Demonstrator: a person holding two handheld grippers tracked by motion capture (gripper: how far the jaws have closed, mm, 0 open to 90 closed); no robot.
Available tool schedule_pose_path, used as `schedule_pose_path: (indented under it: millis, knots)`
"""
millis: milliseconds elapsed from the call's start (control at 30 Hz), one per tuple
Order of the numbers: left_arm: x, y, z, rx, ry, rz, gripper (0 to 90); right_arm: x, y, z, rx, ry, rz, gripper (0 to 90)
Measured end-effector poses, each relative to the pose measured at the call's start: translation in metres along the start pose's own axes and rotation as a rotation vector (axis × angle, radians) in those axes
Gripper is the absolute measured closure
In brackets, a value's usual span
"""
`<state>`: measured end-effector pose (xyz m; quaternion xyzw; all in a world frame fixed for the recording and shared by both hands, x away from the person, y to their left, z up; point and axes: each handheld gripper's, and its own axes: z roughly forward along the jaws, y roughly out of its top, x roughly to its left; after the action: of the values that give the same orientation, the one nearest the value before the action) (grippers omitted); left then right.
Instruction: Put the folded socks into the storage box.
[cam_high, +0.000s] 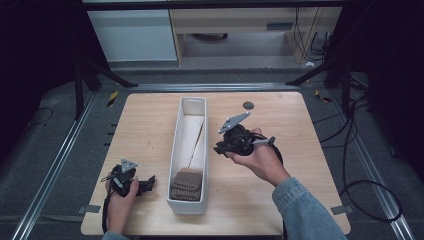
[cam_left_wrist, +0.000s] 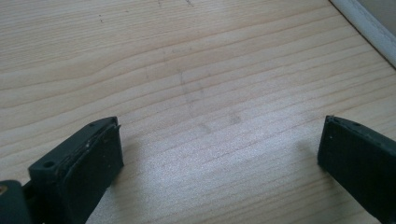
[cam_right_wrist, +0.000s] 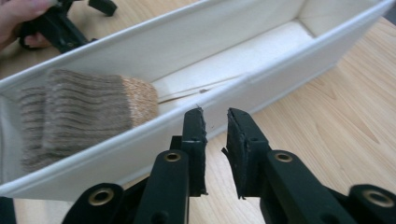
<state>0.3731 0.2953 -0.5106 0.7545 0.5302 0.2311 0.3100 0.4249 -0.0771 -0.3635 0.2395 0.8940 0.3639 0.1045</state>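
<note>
**Folded cloth lies at the box's near end**

The brown knitted cloth (cam_high: 186, 185) lies inside the long white box (cam_high: 174, 150), lower centre. Just right of the box, the right gripper (cam_right_wrist: 215, 122) holds nothing, jaws slightly apart. Lower left, the left gripper (cam_high: 148, 184) gapes wide over bare table (cam_left_wrist: 196, 70).

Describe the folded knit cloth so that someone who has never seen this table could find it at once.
Start at the wooden table and find the long, narrow white bin running down its middle. The folded cloth lies inside the bin at the end nearest the person. It is a ribbed, beige-brown knit, the only soft, textured thing there, beside a thin stick on the bin's pale floor.
</note>
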Motion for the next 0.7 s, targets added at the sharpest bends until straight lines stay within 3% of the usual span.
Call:
schedule_pose_path:
  millis: [133,267,400,500,700]
  knots:
    - [0.0,0.0,0.0,0.0,0.0,0.0,0.0,-0.006,-0.007,-0.002,0.0,-0.035,0.018,68.7]
    - [0.0,0.0,0.0,0.0,0.0,0.0,0.0,-0.017,-0.022,-0.003,0.02,-0.105,0.062,50.2]
    - [0.0,0.0,0.0,0.0,0.0,0.0,0.0,-0.022,-0.034,-0.002,0.042,-0.156,0.079,40.7]
    - [0.0,0.0,0.0,0.0,0.0,0.0,0.0,-0.027,-0.049,0.001,0.06,-0.207,0.116,25.9]
    - [0.0,0.0,0.0,0.0,0.0,0.0,0.0,-0.034,-0.073,0.003,0.075,-0.234,0.167,17.1]
